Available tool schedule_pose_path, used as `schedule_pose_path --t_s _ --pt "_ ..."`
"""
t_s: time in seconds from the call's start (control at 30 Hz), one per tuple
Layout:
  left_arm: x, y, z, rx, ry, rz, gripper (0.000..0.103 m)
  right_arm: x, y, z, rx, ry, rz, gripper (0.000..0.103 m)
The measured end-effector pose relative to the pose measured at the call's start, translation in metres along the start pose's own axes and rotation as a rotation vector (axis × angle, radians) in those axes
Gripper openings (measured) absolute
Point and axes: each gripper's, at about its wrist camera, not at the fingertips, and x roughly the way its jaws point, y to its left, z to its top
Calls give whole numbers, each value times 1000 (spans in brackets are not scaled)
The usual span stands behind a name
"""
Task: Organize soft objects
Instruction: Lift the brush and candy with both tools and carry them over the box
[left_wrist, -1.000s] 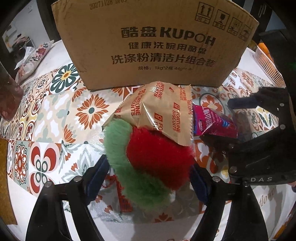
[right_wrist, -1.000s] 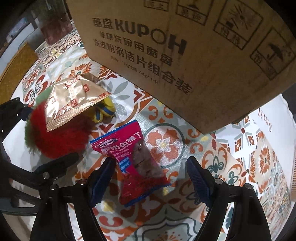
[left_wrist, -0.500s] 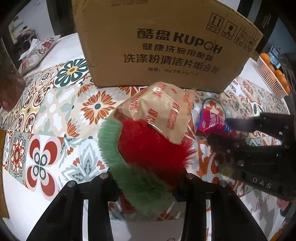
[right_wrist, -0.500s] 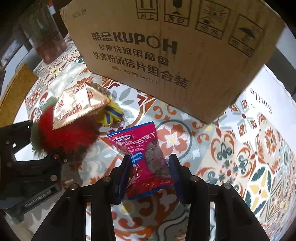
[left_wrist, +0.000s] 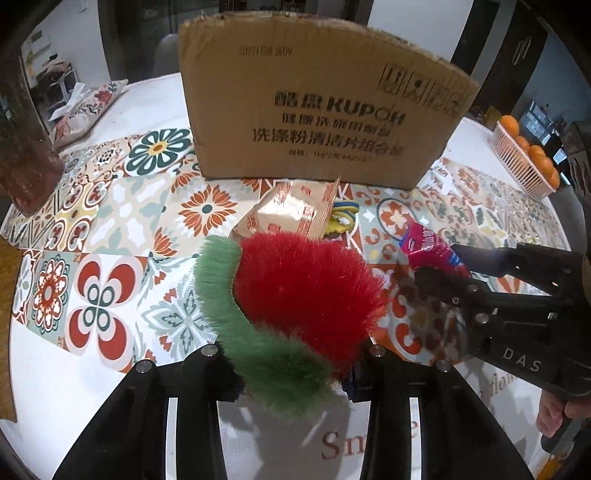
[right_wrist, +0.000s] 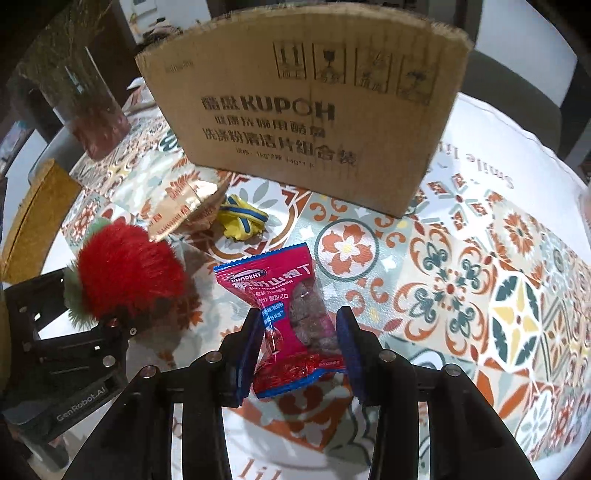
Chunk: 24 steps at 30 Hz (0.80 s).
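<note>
Gripping a red and green plush (left_wrist: 295, 306), the left gripper (left_wrist: 291, 373) has its jaws clamped on the toy's lower end, the fur bulging out above them. In the right wrist view the same plush (right_wrist: 125, 273) hangs over the patterned cloth (right_wrist: 461, 280) that covers the bench, held up by the left gripper (right_wrist: 114, 325) at the picture's left side.

The right gripper (right_wrist: 301, 350) has its blue pads (right_wrist: 251, 354) pressed against both sides of a pink snack pack (right_wrist: 288, 317), jaws clamped on its lower half, the top of the pack standing free above them. From the left wrist view the pack (left_wrist: 428, 247) pokes out beyond the right gripper (left_wrist: 436, 269), and a hand (left_wrist: 554, 410) shows at the far right edge.

Behind both held things, toward the back of the bench, a cardboard box (left_wrist: 321, 114) stands upright with printed lettering on its near face. Just in front of the box lies a gold biscuit pack (left_wrist: 291, 218), and beside it a yellow and blue soft thing (right_wrist: 242, 219), both on the cloth. I cannot tell whether these two touch each other.

Near the right rear edge of the bench sits a pink basket (left_wrist: 517, 162) of oranges (left_wrist: 535, 151). A floral cushion (left_wrist: 88, 107) lies at the left rear edge.
</note>
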Motion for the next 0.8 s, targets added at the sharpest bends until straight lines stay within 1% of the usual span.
schedule_pose_path --t_s 0.27,0.53,0.8 --pt "-33 3 0 6 -58 -19 38 -41 8 -5 56 -83 -28 42" --pt "-64 11 4 7 -122 -33 38 -68 21 -6 122 -160 -30 42" --pt "-93 21 13 27 -194 -32 38 -91 37 -2 143 -229 -33 42"
